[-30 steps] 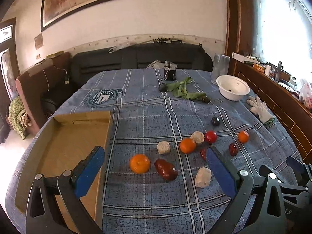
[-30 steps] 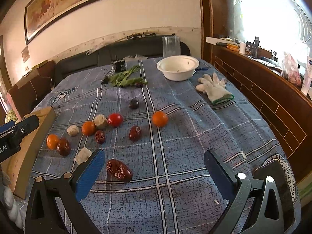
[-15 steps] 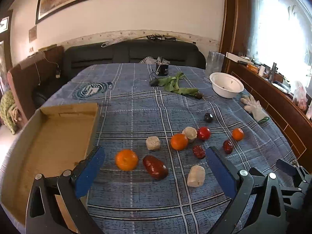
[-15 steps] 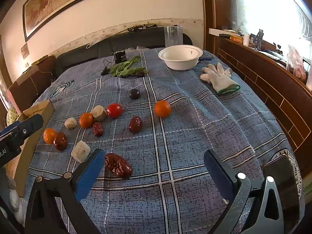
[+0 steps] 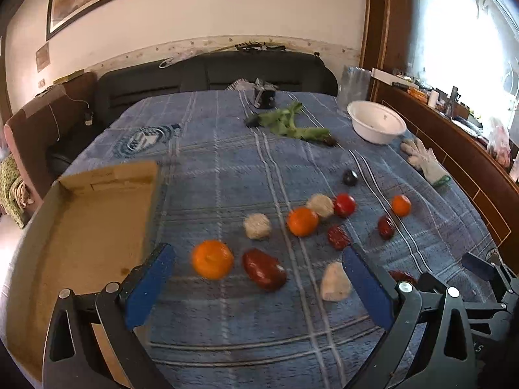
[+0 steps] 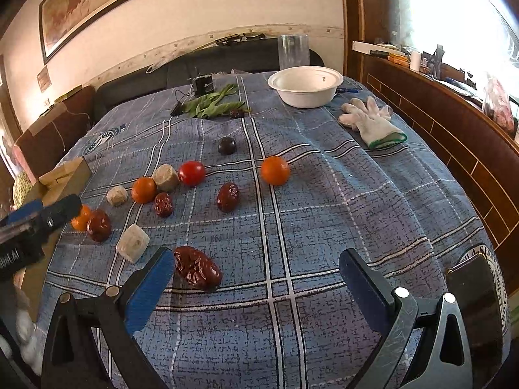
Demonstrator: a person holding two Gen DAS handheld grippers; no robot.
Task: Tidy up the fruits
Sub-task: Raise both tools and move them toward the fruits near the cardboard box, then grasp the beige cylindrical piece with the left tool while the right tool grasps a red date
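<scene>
Fruits: scattered mid-cloth. Includes orange, red date, tomato, plum, mixed with pale blocks. None in cardboard tray, just left of the orange.

Left gripper: spread wide, empty, above orange and date. Right gripper: spread wide, empty; wrinkled date beside its left finger.

Risk, judged: round fruit likely rolls if nudged; crowded neighbours may get knocked.

Room: cloth bare on the near right; bowl and glove far off.
</scene>
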